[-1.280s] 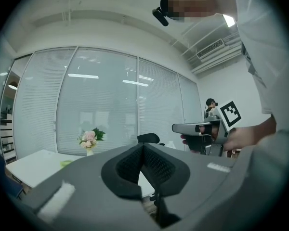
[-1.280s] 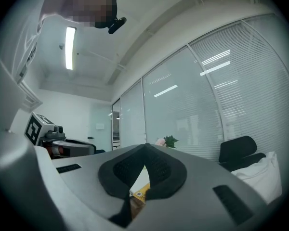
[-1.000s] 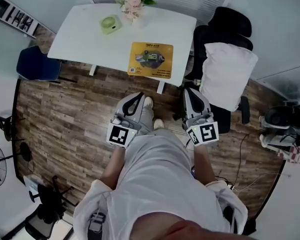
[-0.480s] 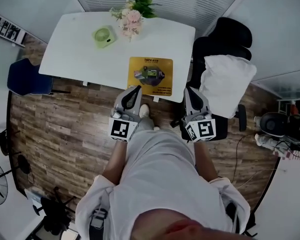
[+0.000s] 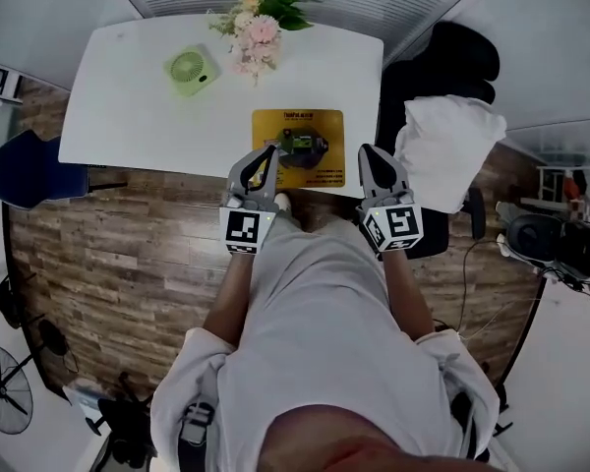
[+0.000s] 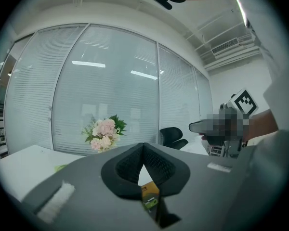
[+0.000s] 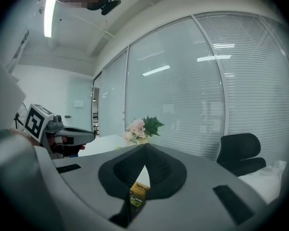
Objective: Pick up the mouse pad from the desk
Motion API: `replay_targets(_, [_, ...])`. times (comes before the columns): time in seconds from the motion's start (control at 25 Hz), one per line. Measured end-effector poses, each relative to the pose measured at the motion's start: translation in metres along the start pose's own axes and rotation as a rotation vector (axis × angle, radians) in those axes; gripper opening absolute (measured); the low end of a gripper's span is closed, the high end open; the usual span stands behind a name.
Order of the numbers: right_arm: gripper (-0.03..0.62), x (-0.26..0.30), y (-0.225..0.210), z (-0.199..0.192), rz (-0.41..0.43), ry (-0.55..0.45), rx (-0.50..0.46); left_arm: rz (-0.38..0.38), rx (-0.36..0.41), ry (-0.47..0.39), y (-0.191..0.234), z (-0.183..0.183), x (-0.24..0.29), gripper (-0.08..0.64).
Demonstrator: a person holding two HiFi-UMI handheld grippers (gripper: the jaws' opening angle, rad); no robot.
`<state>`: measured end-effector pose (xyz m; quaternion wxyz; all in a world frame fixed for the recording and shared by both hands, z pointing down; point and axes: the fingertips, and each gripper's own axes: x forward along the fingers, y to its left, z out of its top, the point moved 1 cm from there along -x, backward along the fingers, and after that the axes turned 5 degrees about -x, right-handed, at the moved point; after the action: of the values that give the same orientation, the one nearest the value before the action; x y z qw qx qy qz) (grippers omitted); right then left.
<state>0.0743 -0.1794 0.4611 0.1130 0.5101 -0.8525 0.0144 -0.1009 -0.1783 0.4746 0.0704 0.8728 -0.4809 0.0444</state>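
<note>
The yellow mouse pad [image 5: 298, 147] with a dark print lies flat at the near edge of the white desk [image 5: 128, 116]. My left gripper [image 5: 267, 153] hangs over the pad's left edge, jaws shut and empty. My right gripper [image 5: 366, 152] sits just right of the pad, also shut and empty. In the left gripper view the closed jaws [image 6: 143, 147] meet in a point, and a strip of the mouse pad [image 6: 149, 192] shows below them. The right gripper view shows the same: shut jaws [image 7: 145, 147] with the mouse pad [image 7: 139, 191] beneath.
A green desk fan [image 5: 190, 70] and a vase of pink flowers [image 5: 259, 28] stand farther back on the desk. A black office chair with a white cloth [image 5: 442, 146] over it is right of the desk. A blue chair [image 5: 34, 170] stands at the left.
The person has stepped up to the desk. Both grippers have moved forward from over the wooden floor to the desk's near edge, flanking the mouse pad. Jaws stayed shut.
</note>
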Motion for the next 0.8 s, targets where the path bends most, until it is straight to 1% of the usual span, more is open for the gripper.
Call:
replay_targets(0.12, [-0.003,0.012,-0.002,-0.011,-0.017,0.035,0.024,0.017,-0.004,0.031,0.012,-0.009,0.007,-0.006])
replay_targets(0.32, [-0.003,0.026,-0.013,-0.036,-0.022,0.072,0.06,0.047,0.007,0.059,0.02,-0.017,0.019,-0.006])
replay_targets(0.4, [-0.003,0.031,-0.02,-0.048,-0.026,0.099,0.072,0.06,-0.003,0.087,0.022,-0.026,0.026,-0.006])
replay_targets(0.52, [-0.003,0.039,-0.028,-0.07,-0.029,0.157,0.092,0.091,-0.024,0.155,0.028,-0.047,0.033,-0.006])
replay_targets(0.64, [-0.003,0.049,-0.032,-0.095,-0.02,0.211,0.116,0.138,-0.024,0.198,0.041,-0.07,0.038,-0.006])
replay_targets(0.8, [-0.003,0.06,-0.034,-0.136,-0.017,0.297,0.157,0.173,-0.055,0.294,0.058,-0.114,0.042,-0.006])
